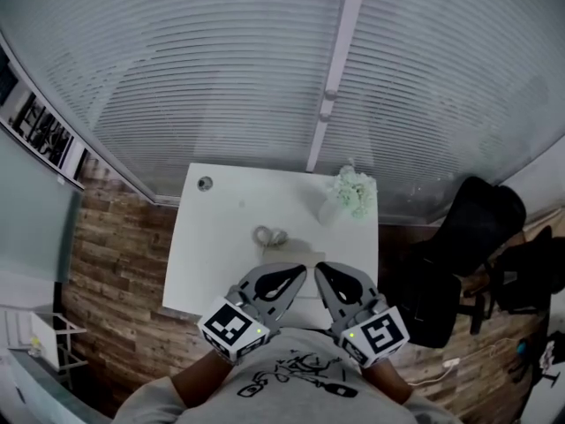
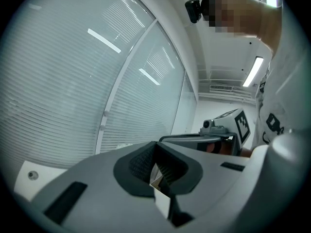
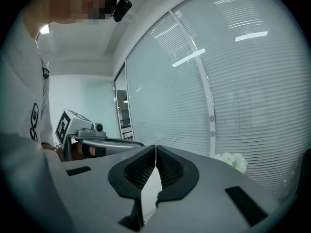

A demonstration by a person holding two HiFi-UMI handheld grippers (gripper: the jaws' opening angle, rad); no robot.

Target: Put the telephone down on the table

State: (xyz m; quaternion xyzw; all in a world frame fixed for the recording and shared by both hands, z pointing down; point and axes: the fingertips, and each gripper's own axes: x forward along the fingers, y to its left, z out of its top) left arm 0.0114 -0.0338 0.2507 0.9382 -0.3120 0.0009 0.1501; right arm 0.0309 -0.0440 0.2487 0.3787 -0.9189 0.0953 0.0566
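Observation:
On the white table [image 1: 221, 254] lies a small grey thing [image 1: 272, 235] with looped parts, possibly the telephone; it is too small to tell. Both grippers hang over the table's near edge, close to the person's chest and side by side. My left gripper [image 1: 298, 273] [image 2: 155, 152] is shut, its pads meeting with nothing between them. My right gripper [image 1: 323, 271] [image 3: 155, 152] is shut and empty too. Each gripper view shows the other gripper beside it: the right one [image 2: 224, 130] and the left one [image 3: 82, 132]. Both point level toward the window.
A bunch of pale flowers [image 1: 354, 193] [image 3: 234, 162] stands at the table's far right corner. A round cable hole [image 1: 205, 183] [image 2: 32, 175] sits at the far left corner. Window blinds [image 1: 265, 69] run behind the table. A black chair [image 1: 477, 228] stands at the right.

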